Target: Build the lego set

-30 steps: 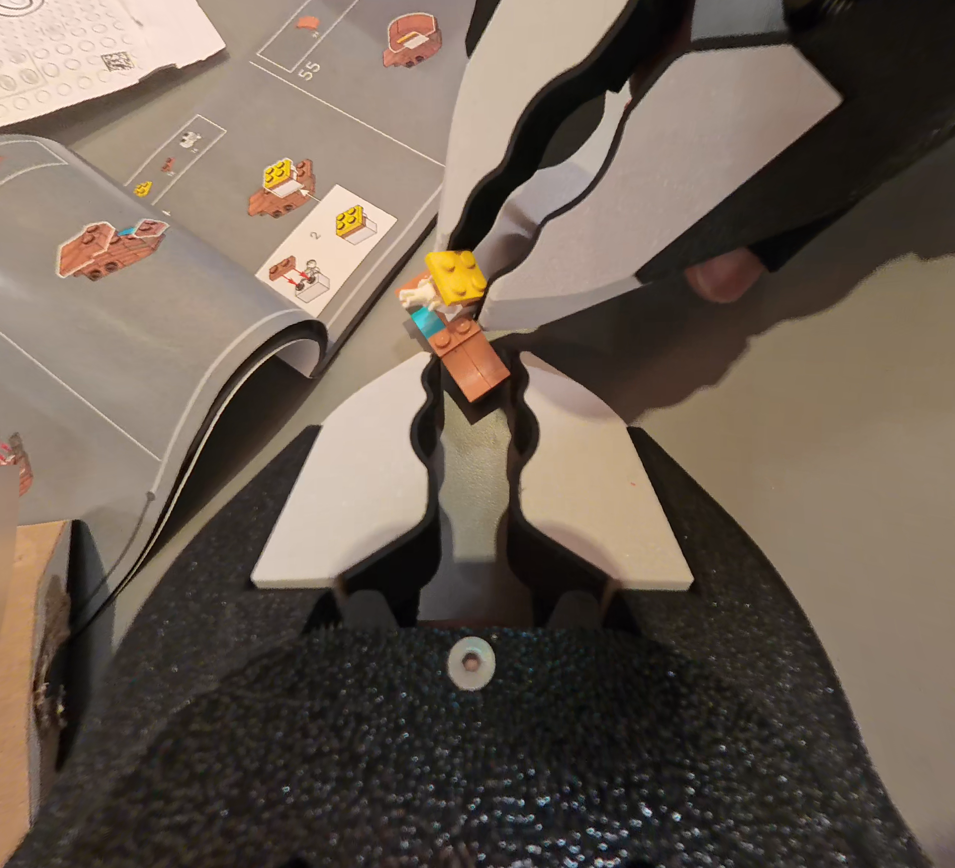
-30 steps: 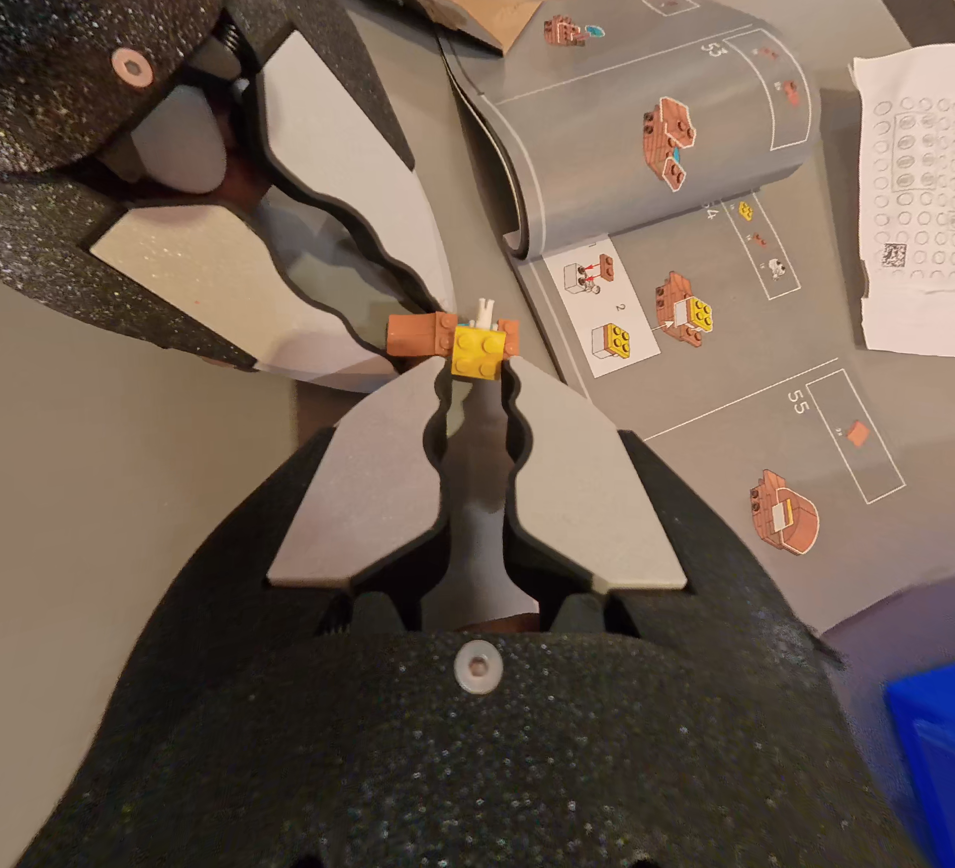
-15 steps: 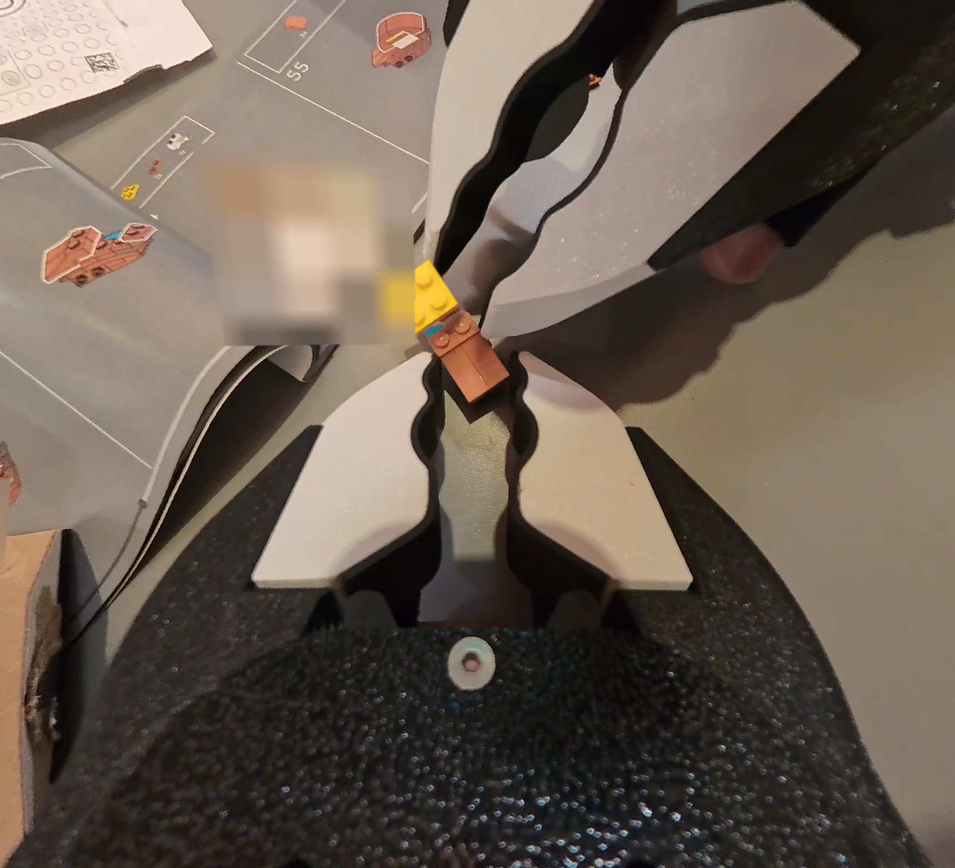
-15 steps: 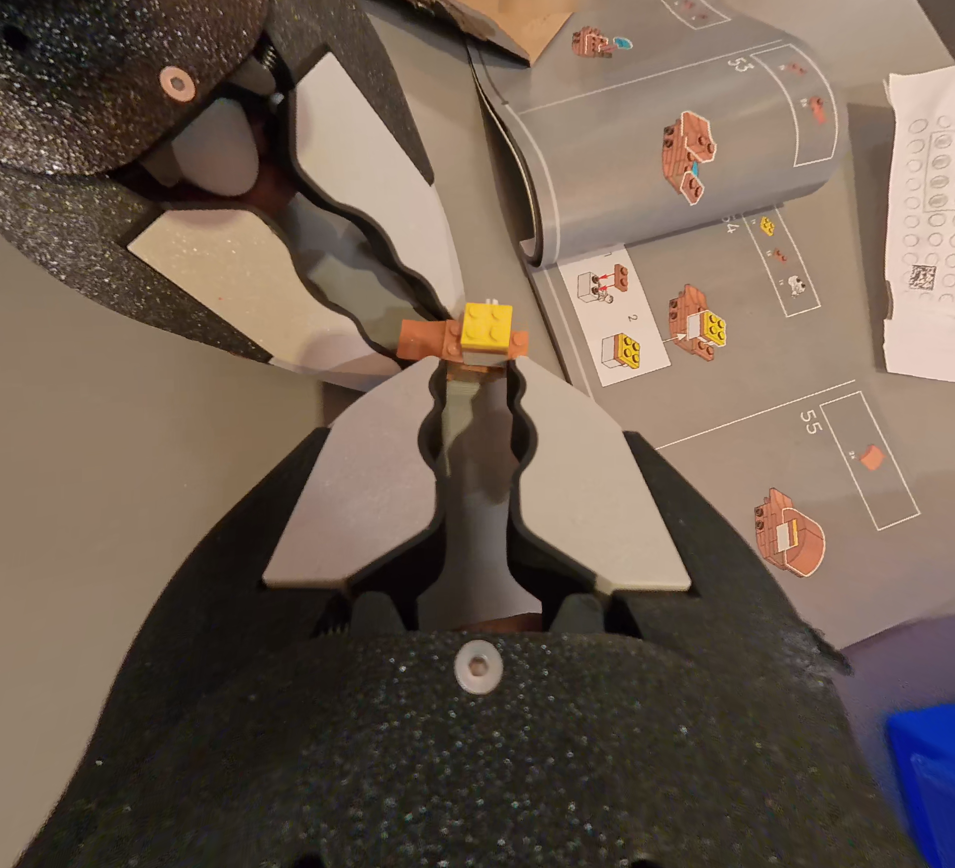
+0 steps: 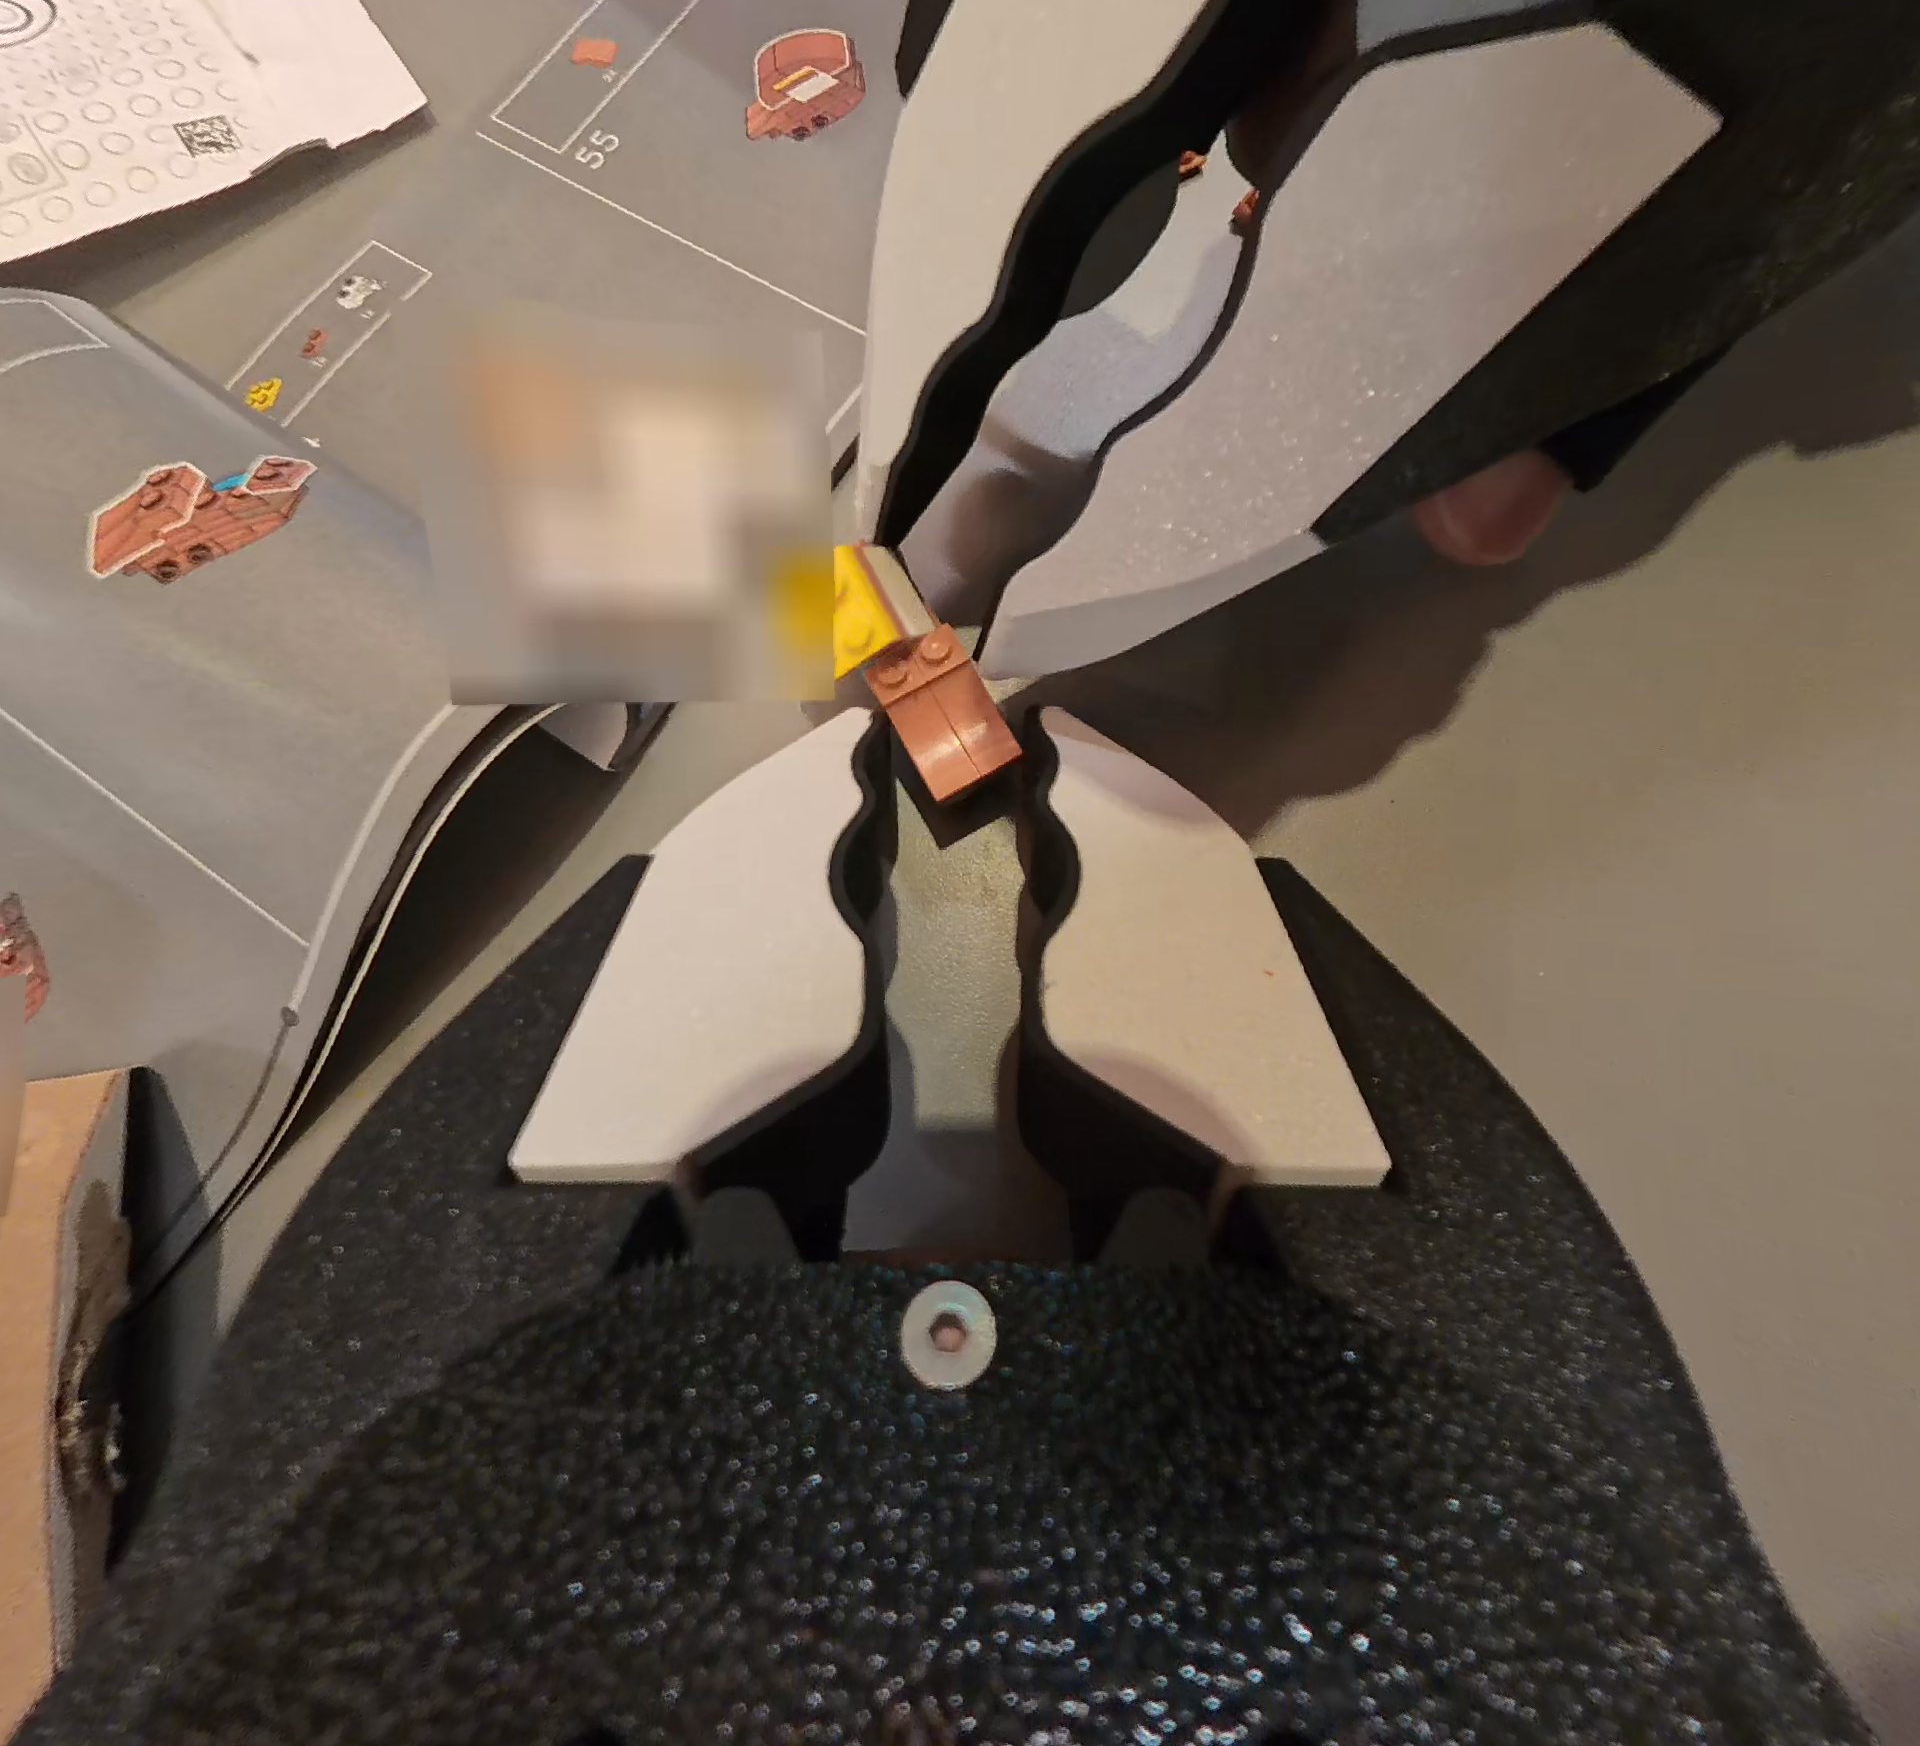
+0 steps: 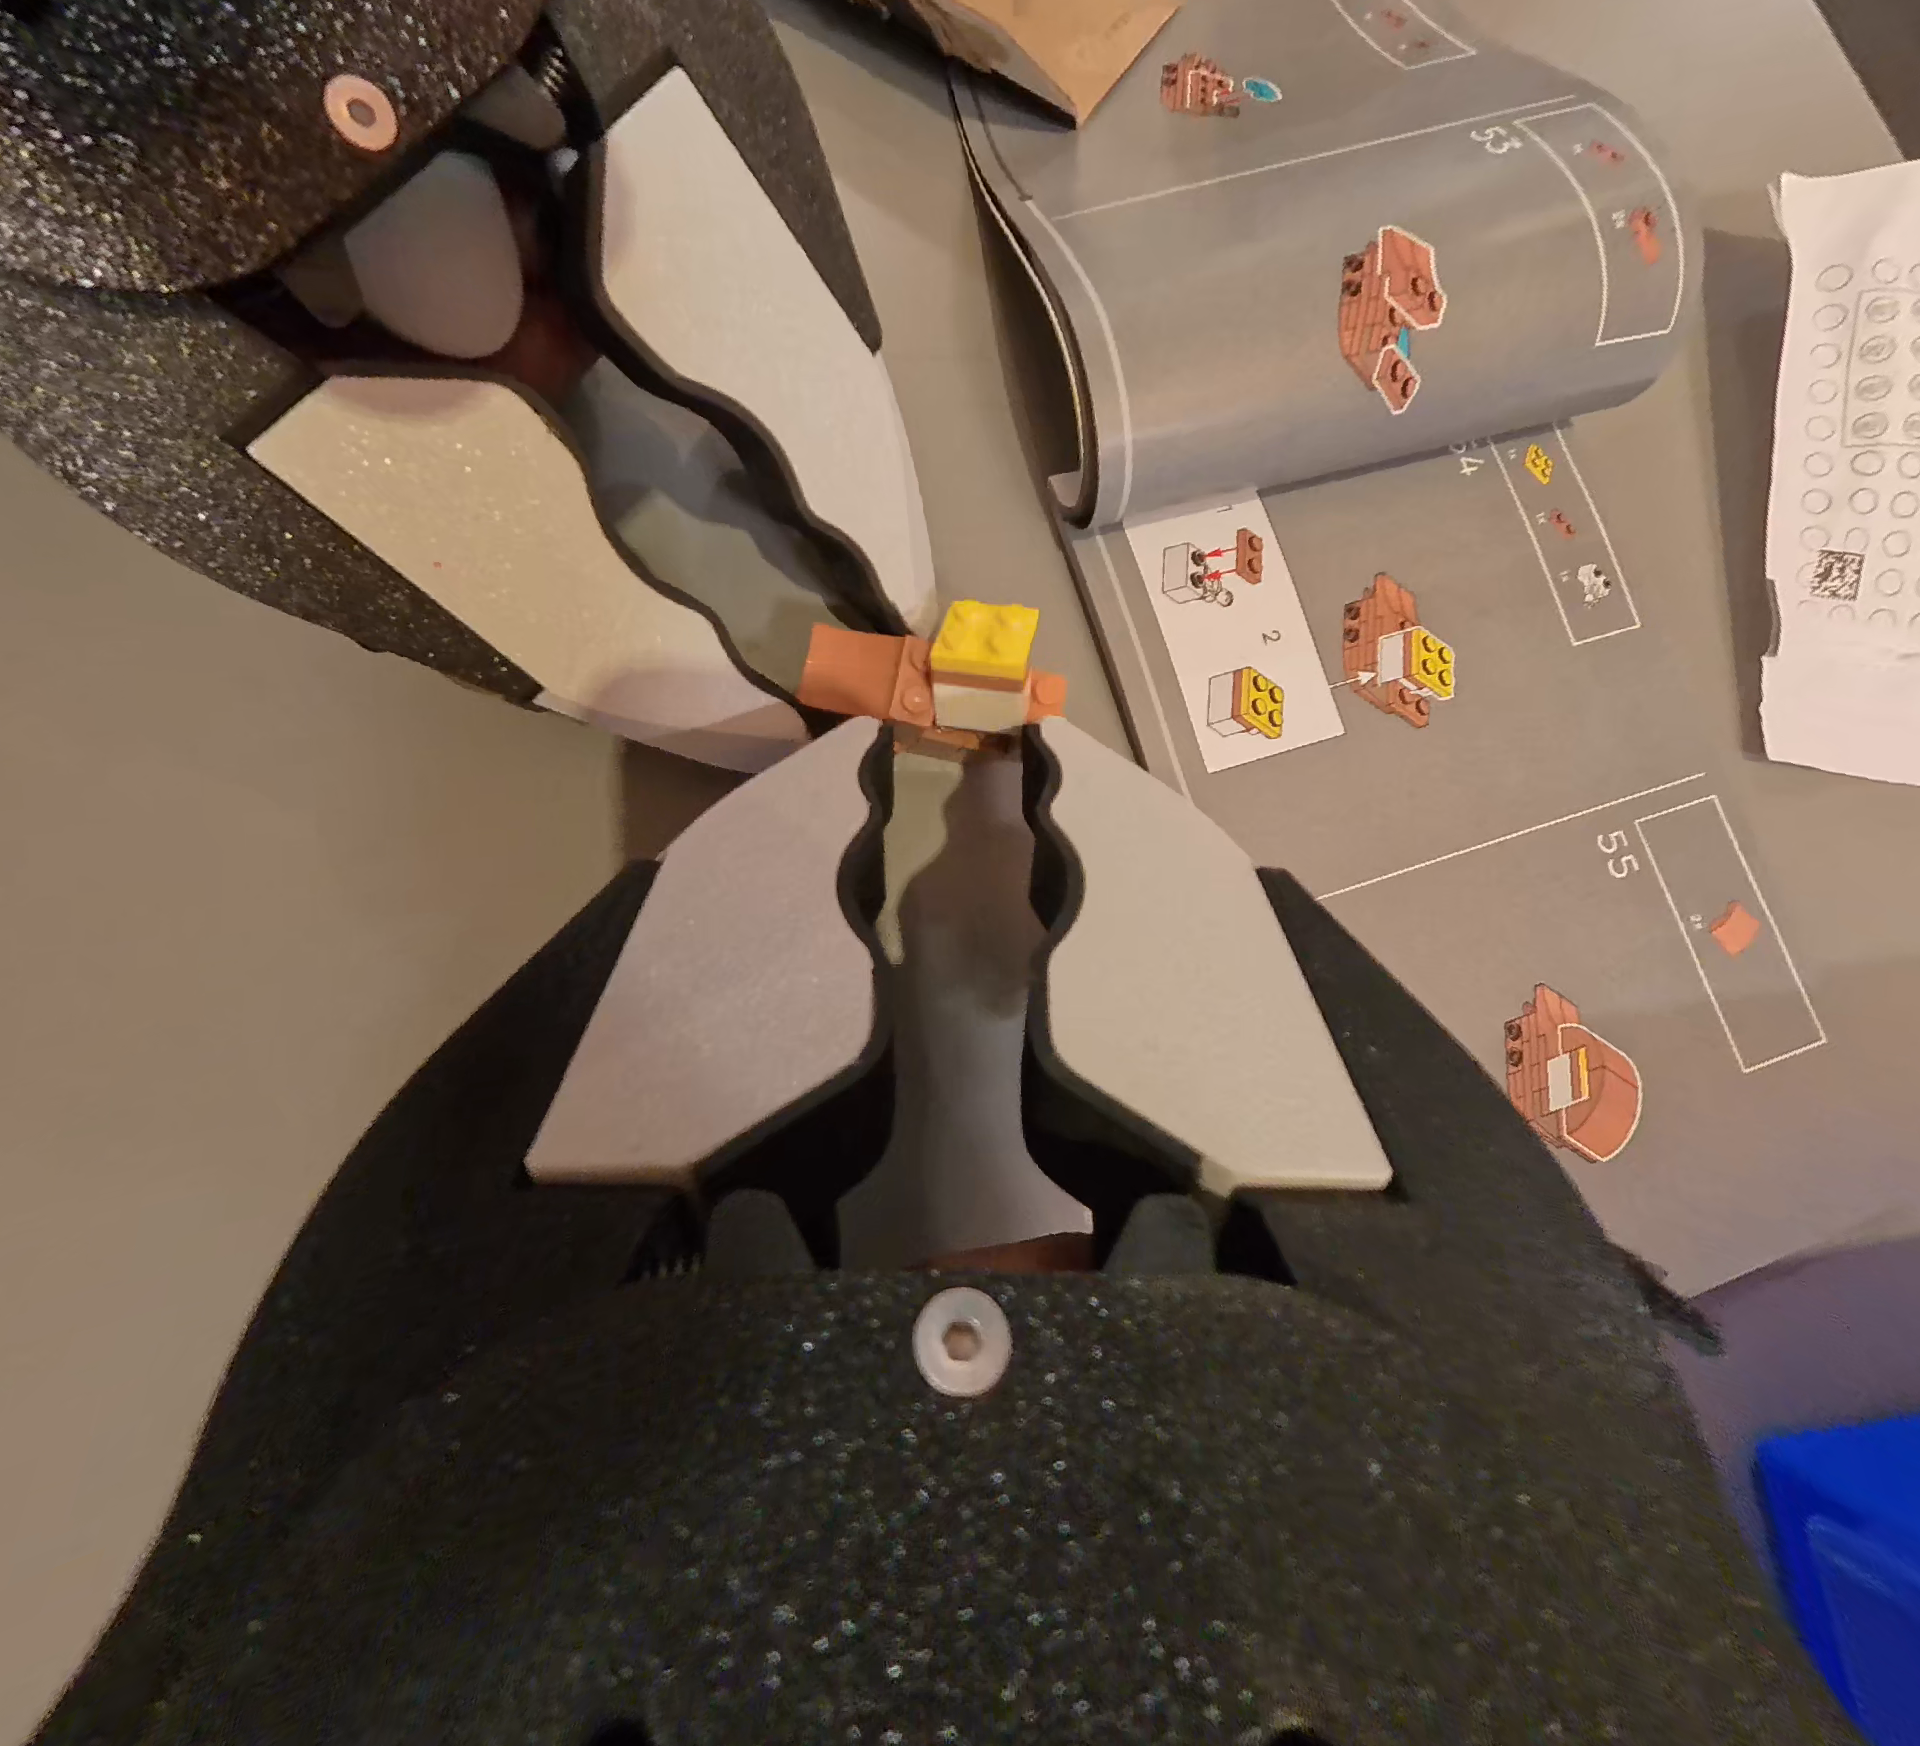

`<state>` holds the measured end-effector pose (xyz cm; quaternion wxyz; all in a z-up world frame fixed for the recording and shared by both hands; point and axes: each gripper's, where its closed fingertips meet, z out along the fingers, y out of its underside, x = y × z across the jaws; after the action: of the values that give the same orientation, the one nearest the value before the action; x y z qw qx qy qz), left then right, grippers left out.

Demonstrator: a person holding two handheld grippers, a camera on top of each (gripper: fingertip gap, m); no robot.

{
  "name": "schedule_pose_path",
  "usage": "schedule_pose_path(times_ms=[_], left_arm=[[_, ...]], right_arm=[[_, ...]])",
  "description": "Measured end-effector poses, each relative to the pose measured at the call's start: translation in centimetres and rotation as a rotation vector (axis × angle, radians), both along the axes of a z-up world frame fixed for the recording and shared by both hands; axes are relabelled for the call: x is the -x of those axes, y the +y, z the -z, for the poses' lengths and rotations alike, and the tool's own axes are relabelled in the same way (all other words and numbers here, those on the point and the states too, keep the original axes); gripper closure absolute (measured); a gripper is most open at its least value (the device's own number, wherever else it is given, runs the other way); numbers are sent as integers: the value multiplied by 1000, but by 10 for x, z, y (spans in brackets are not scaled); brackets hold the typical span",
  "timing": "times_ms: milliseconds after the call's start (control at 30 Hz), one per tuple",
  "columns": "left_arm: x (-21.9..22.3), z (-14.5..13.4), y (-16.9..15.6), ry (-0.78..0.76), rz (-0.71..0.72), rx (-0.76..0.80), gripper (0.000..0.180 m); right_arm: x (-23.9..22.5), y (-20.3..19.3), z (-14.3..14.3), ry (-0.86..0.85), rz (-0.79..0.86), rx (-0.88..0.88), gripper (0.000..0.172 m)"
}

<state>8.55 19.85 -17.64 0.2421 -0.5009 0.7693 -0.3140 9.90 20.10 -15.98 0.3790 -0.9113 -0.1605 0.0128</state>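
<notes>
We see one small brick assembly (image 6: 940, 673): reddish-brown sloped plates, a white block and a yellow studded plate on top. It hangs above the grey table (image 6: 260, 865), near the open instruction booklet's edge (image 6: 1455, 761), clamped between both grippers' fingertips.

My left gripper (image 5: 951, 740) pointed forward, jaws narrowly apart, tips pinching brown end of small brick assembly (image 5: 940, 720). My right gripper (image 6: 951, 740) met it tip to tip from opposite side, angled across, jaws also narrow, clamped on same assembly's underside. My fingertip (image 5: 1481, 517) showed behind right gripper's body.
</notes>
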Motion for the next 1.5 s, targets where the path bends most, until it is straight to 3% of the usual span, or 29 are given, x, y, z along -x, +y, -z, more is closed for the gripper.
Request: schedule_pose_path(times_ms=[433,567,767,867,1100,1500], left_arm=[[2,0,-2,15,17,26,158],[4,-7,0,14,29,104,158],[10,-40,13,-43,43,303,158],[4,-42,40,-102,-30,158,160],[1,-12,47,-43,-23,-86,164],[-3,-6,43,-39,-22,-1,174]], right_arm=[[0,-2,-1,-13,-23,-20,148],[-2,-5,-5,-19,-30,-42,148],[-8,-10,-11,-18,-35,-87,148],[-10,-12,-12,-17,-35,-112,148],[-12,-17,-3,-15,-32,-113,149],[-6,-17,4,-40,-68,-111,149]])
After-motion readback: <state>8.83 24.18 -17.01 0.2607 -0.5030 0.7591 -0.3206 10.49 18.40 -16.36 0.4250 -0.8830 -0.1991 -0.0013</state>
